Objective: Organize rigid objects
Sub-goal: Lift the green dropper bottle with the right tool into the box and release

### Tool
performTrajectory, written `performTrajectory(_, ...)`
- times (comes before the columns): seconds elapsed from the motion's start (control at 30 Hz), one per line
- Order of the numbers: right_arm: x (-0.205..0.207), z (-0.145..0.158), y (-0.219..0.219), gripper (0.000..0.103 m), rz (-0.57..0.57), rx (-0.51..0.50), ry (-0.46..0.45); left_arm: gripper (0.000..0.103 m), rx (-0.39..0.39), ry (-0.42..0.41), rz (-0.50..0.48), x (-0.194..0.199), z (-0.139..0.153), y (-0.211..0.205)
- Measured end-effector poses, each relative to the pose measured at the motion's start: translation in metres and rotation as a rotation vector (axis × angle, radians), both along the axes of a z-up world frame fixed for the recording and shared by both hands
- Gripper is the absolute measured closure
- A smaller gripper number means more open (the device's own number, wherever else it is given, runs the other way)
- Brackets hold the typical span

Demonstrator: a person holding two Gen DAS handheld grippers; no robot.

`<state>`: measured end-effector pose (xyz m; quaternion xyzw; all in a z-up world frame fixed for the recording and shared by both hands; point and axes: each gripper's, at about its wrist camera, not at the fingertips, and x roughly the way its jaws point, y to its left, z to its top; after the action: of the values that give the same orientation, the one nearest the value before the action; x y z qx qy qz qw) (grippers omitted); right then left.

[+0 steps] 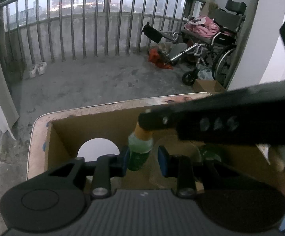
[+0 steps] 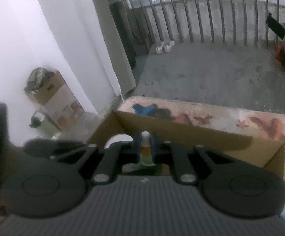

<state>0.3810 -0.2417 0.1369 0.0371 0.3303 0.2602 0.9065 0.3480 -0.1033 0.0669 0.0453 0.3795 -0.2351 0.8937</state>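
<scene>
Nearest, in the right wrist view, the right gripper (image 2: 146,147) is clamped on the neck of a green bottle with an amber neck and a small white cap (image 2: 145,137); its blue pads (image 2: 136,144) press the neck from both sides, and the cap stands up just past them, so the bottle hangs upright. Holding it high by the neck looks deliberate, since the body stays free to go down into a narrow space. In the left wrist view the left gripper (image 1: 142,158) stands with its jaws parted around the lower body of that bottle (image 1: 139,151): the left pad (image 1: 125,162) seems to touch or nearly touch it, while the right pad (image 1: 161,163) is clearly apart, so this gripper is not gripping and probably only steadies or guides. The right gripper's black finger (image 1: 158,121) crosses above it onto the amber neck. Bottle and both grippers sit over the open brown cardboard box (image 1: 95,125), which has a round cut-out (image 1: 98,147) in its wall; a second dark green object lies blurred deeper inside, too unclear to name. The box rests on a worn pinkish desk with faded butterfly prints (image 2: 260,125), its far wall set back from the desk's far edge and its left wall near the far left corner. Likely the bottle is being lowered into the box. Beyond lie the concrete balcony floor (image 1: 95,78), a wheelchair piled with pink cloth (image 1: 207,45) and the metal railing (image 1: 95,27).
</scene>
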Motion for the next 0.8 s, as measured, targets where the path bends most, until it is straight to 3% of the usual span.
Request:
performTrajectory(0.3,0.026,-0.035,0.009,0.093,-0.004,-0.052,0.078,0.071,0.013,0.016,-0.009,0.006,-0.005,-0.003)
performTrajectory(0.5,0.032,-0.035,0.008,0.09,-0.015,-0.043,0.082,0.069,0.019,0.022,0.0,0.007,-0.004,-0.003)
performTrajectory(0.6,0.028,-0.031,0.005,0.084,-0.02,-0.026,0.078,0.065,0.02,0.016,-0.001,0.005,-0.001,-0.002)
performTrajectory(0.73,0.012,-0.016,-0.009,0.073,-0.04,0.061,0.055,0.047,-0.001,-0.016,-0.004,-0.005,0.008,0.0)
performTrajectory(0.8,-0.002,-0.006,-0.017,0.069,-0.049,0.099,0.033,0.045,-0.011,-0.03,-0.006,-0.011,0.013,0.001)
